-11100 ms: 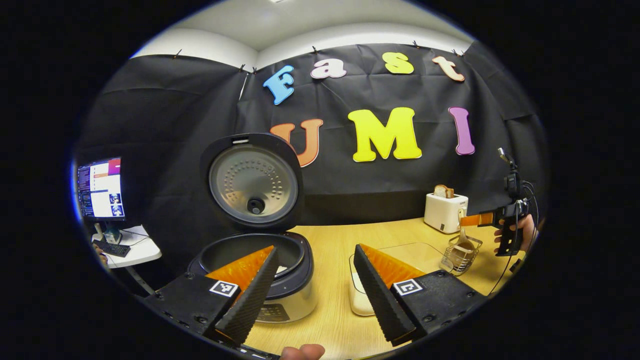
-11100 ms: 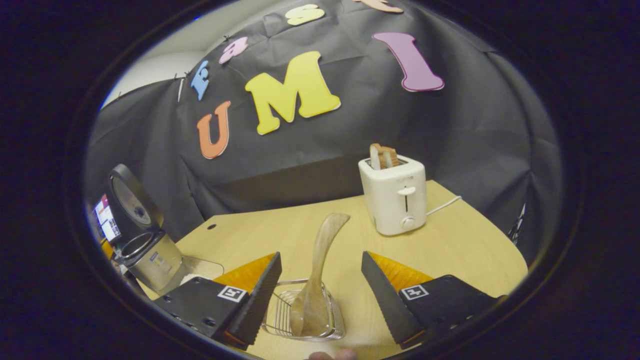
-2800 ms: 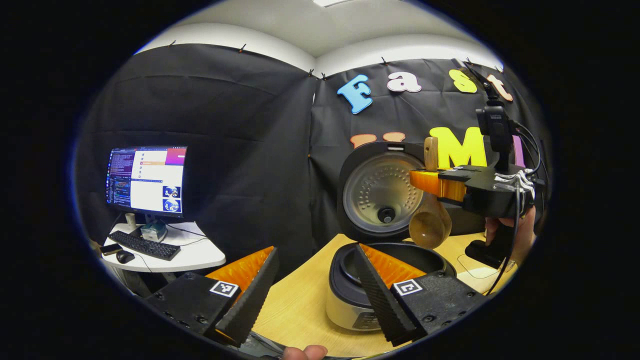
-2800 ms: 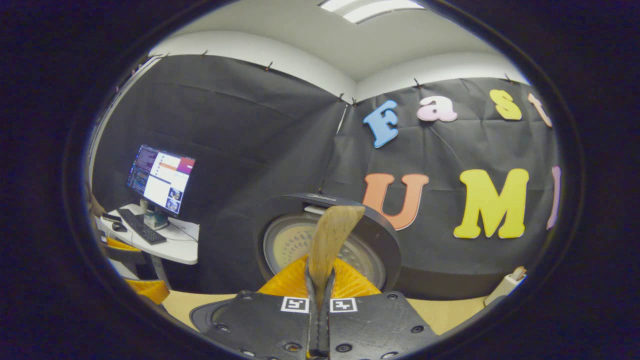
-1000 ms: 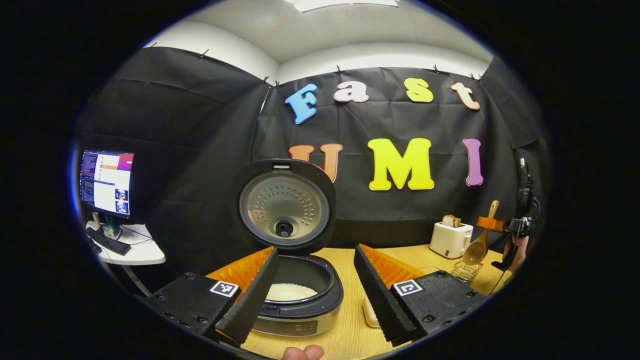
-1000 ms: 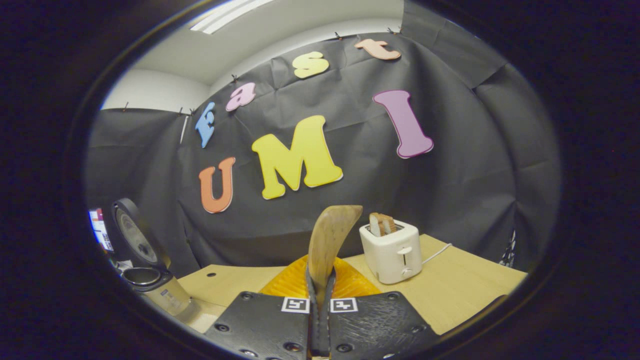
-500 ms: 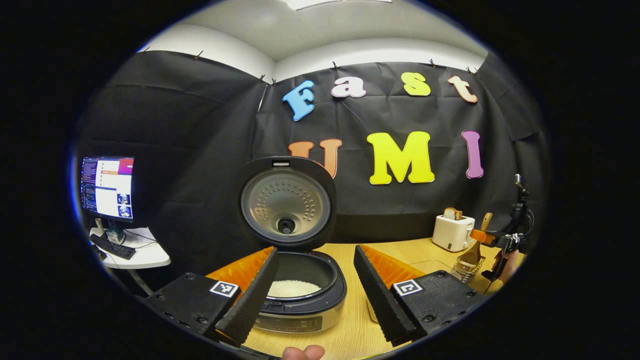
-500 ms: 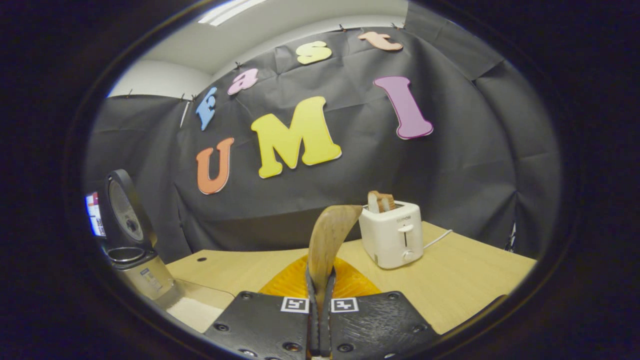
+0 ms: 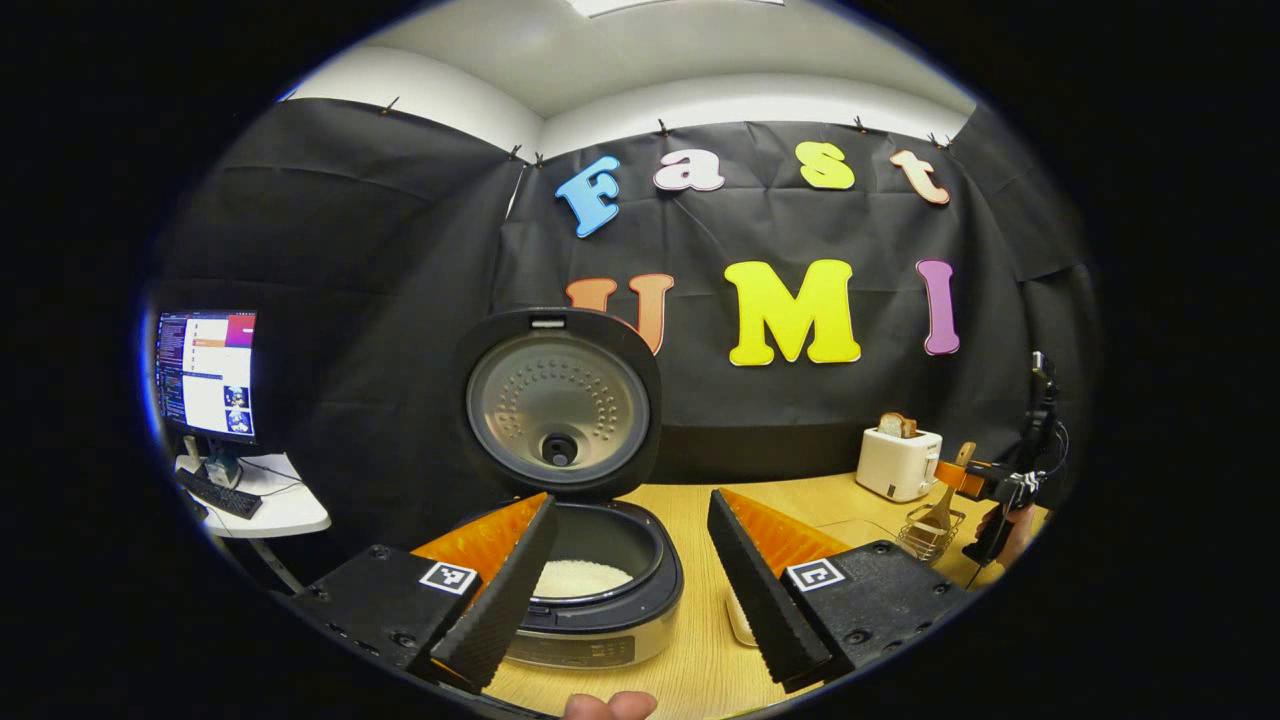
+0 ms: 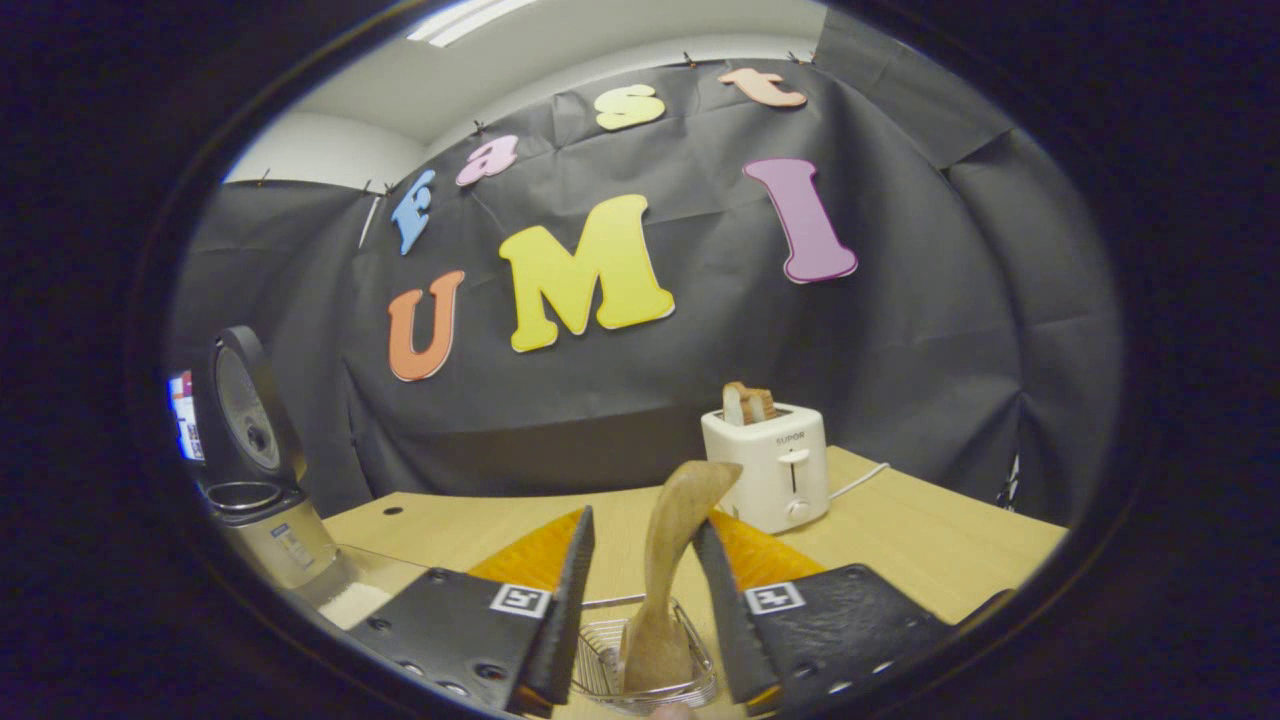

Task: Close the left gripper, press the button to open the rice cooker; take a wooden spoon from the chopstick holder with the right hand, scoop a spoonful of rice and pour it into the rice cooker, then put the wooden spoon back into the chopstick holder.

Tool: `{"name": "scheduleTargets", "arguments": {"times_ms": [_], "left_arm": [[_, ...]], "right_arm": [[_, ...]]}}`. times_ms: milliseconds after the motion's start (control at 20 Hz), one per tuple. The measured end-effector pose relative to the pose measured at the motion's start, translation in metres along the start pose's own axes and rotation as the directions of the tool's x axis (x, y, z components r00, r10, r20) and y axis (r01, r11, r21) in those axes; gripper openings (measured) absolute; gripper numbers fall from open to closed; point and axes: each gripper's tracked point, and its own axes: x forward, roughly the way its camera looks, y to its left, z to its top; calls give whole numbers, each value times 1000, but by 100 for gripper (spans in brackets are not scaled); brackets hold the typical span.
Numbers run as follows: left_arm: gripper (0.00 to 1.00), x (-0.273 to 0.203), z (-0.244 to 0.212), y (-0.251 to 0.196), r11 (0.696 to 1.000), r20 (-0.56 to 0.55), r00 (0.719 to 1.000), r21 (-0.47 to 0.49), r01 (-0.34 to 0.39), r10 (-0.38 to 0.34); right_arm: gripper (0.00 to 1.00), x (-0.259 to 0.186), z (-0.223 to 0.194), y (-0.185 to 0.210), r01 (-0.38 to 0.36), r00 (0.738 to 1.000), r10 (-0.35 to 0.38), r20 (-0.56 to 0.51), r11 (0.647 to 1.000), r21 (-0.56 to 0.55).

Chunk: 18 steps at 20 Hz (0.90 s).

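Observation:
The rice cooker (image 9: 590, 610) stands with its lid (image 9: 558, 405) up and white rice (image 9: 580, 577) in the pot. My left gripper (image 9: 630, 600) hangs open in front of it, holding nothing. In the right gripper view the wooden spoon (image 10: 672, 570) stands bowl-down in the wire chopstick holder (image 10: 645, 665). My right gripper (image 10: 640, 600) is open, with a finger on either side of the handle and a gap on the left side. From the left gripper view, the right gripper (image 9: 975, 478) sits far right, above the holder (image 9: 930, 532).
A white toaster (image 10: 768, 465) with bread stands behind the holder on the wooden table (image 10: 920, 545). A clear container of rice (image 10: 350, 600) lies beside the cooker (image 10: 262, 500). A monitor (image 9: 207, 375) and a keyboard sit on a side desk at left.
My right gripper has opened and let go of the spoon, which now rests in the chopstick holder. The left gripper has barely moved.

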Motion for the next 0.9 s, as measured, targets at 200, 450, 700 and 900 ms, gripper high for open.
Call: {"name": "scheduleTargets", "arguments": {"times_ms": [200, 450, 700, 900], "left_arm": [[100, 2, 19, 10, 999, 31, 999, 41, -30, 28], [96, 5, 54, 25, 992, 68, 993, 73, -103, 98], [96, 38, 100, 32, 989, 88, 992, 111, -102, 92], [95, 69, 130, 39, 984, 65, 993, 146, -104, 96]], "right_arm": [[75, -3, 7, -14, 39, 999, -39, 4, 999, -4], [95, -3, 31, -32, 68, 997, -69, 34, 997, 28], [91, -27, 78, -45, 68, 986, -77, 150, 996, 61], [100, -60, 103, -59, 90, 966, -91, 242, 996, 14]]}}
